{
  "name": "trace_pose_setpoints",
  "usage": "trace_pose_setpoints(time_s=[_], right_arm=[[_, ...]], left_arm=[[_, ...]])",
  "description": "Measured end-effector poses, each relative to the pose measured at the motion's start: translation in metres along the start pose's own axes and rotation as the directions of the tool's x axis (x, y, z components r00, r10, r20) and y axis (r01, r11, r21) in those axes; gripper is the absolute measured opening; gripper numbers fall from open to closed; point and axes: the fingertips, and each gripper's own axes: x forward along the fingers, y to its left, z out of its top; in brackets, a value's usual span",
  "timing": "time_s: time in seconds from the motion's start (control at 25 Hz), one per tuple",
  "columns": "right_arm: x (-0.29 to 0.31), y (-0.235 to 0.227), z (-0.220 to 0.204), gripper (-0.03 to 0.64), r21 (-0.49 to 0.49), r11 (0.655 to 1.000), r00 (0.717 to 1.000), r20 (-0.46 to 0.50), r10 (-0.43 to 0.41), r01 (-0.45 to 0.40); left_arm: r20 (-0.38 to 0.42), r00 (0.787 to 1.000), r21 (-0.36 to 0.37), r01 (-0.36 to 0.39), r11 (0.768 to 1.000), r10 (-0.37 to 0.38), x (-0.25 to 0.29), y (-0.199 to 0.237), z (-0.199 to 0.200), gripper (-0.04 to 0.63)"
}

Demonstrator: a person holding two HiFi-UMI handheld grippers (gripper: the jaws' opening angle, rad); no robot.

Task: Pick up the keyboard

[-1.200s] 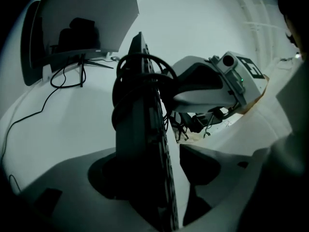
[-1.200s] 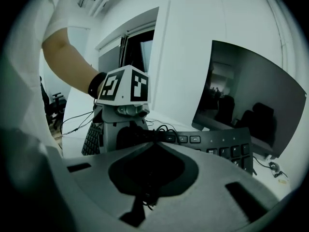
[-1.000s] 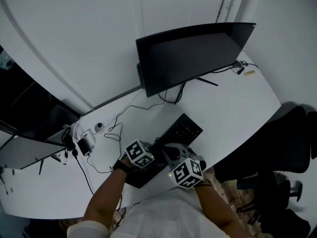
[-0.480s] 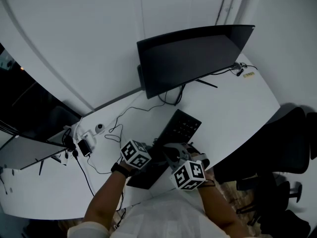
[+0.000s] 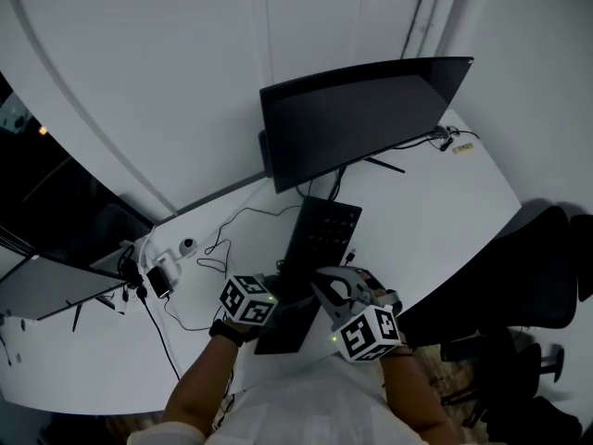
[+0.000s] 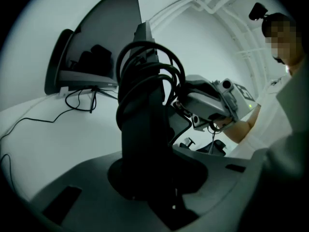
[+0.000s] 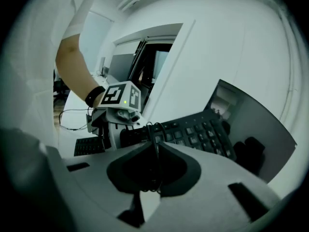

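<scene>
The black keyboard [image 5: 315,244] hangs above the white desk [image 5: 435,211], its far end pointing at the monitor. My left gripper [image 5: 276,302] holds its near end. In the left gripper view the keyboard [image 6: 145,120] stands edge-on between the jaws, which have just been closing and are now shut on it [image 6: 147,185]. Its coiled cable [image 6: 159,64] loops over the top. My right gripper [image 5: 313,284] is beside it. In the right gripper view the jaws [image 7: 155,151] pinch thin cable loops [image 7: 153,127] and have just been opening a little; the keys [image 7: 193,132] lie beyond.
A dark monitor [image 5: 361,119] stands at the back of the desk. Loose cables [image 5: 232,230], a small white device [image 5: 188,246] and a black gadget [image 5: 156,274] lie at the left. An office chair [image 5: 542,267] stands at the right, off the desk's edge.
The keyboard has come up off the desk and swung from a diagonal lie to point at the monitor. Both grippers rose with it and drew slightly nearer.
</scene>
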Motion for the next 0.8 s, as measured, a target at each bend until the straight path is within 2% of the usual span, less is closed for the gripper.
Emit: trace_pose_setpoints(time_s=[0.08, 0.16, 0.32, 0.4, 0.56, 0.6, 0.68, 0.8], right_arm=[[-0.014, -0.014, -0.001, 0.037, 0.103, 0.994, 0.998, 0.048, -0.043, 0.038], [-0.025, -0.024, -0.007, 0.035, 0.223, 0.973, 0.993, 0.093, -0.077, 0.054], [-0.040, -0.035, -0.030, 0.020, 0.418, 0.908, 0.987, 0.127, -0.103, 0.041], [-0.047, -0.041, -0.036, 0.015, 0.502, 0.864, 0.979, 0.163, -0.125, 0.027], [-0.064, -0.059, -0.039, 0.009, 0.680, 0.733, 0.941, 0.256, -0.220, -0.014], [-0.068, -0.063, -0.038, 0.009, 0.705, 0.709, 0.933, 0.270, -0.240, -0.022], [-0.072, -0.068, -0.037, 0.009, 0.719, 0.694, 0.924, 0.281, -0.260, -0.023], [-0.076, -0.073, -0.029, 0.005, 0.697, 0.716, 0.920, 0.291, -0.264, -0.015]], left_arm=[[0.078, 0.996, -0.003, -0.030, 1.000, 0.030, -0.008, 0.002, 0.012, 0.078], [0.148, 0.986, -0.004, -0.080, 0.997, 0.079, -0.020, 0.006, 0.024, 0.078], [0.263, 0.947, -0.011, -0.190, 0.982, 0.186, -0.048, 0.013, 0.045, 0.078], [0.317, 0.920, -0.012, -0.238, 0.971, 0.229, -0.064, 0.014, 0.056, 0.078], [0.422, 0.853, 0.010, -0.344, 0.939, 0.308, -0.095, 0.010, 0.077, 0.078], [0.446, 0.834, 0.021, -0.373, 0.928, 0.325, -0.103, 0.008, 0.082, 0.078], [0.489, 0.802, 0.045, -0.417, 0.908, 0.344, -0.118, -0.001, 0.091, 0.078], [0.536, 0.767, 0.080, -0.462, 0.883, 0.353, -0.142, -0.022, 0.107, 0.078]])
